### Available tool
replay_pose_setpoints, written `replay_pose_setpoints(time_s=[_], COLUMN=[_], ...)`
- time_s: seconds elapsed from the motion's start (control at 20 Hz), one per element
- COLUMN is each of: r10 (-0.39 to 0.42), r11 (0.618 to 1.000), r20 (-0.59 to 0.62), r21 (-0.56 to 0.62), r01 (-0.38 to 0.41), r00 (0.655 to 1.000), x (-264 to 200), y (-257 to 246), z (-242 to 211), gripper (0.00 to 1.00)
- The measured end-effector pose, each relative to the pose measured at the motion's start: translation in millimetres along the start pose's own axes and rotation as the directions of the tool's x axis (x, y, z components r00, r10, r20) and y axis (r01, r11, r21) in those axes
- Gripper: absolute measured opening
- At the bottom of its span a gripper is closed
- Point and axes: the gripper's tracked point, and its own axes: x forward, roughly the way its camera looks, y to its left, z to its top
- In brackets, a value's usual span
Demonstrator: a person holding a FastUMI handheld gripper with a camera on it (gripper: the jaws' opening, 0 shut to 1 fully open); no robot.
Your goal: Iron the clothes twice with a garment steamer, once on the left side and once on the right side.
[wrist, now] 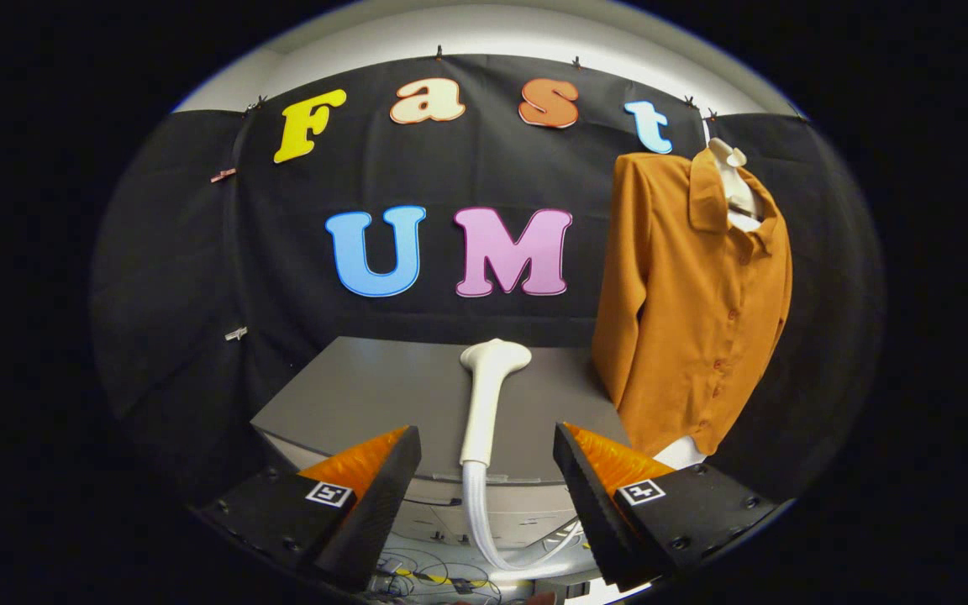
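One steamer lies on the table beyond the wide claw (empty); shirt hangs beside.

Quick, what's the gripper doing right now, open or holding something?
Gripper: open, holding nothing; the steamer handle lies between its fingers on the grey table.

Illumination is even and moderately bright, coming from above, with the pale ceiling strip nearly washed out. Fisheye distortion bows the grey table and wall edges; the centre is sharp. The open gripper fingers look slightly soft.
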Motion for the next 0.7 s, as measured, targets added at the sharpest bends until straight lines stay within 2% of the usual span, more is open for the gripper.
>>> replay_pose_setpoints(time_s=[0.3, 0.45, 0.5, 0.6, 0.65, 0.7], r10=[-0.037, -0.059, -0.067, -0.074, -0.076, -0.073], r11=[0.999, 0.998, 0.998, 0.997, 0.997, 0.996], r20=[-0.153, -0.204, -0.22, -0.244, -0.254, -0.228], r21=[-0.015, -0.004, -0.006, -0.013, -0.003, 0.026], r01=[0.035, 0.059, 0.067, 0.073, 0.078, 0.081], r00=[0.987, 0.977, 0.973, 0.967, 0.964, 0.971], x=[77.7, 102.9, 109.1, 123.4, 123.7, 127.0], y=[6.5, 7.1, 6.5, 0.7, 0.7, 1.0], z=[-44.4, -61.8, -67.8, -83.2, -85.2, -80.7], gripper=[0.99, 0.94, 0.86, 0.81, 0.75, 0.58])
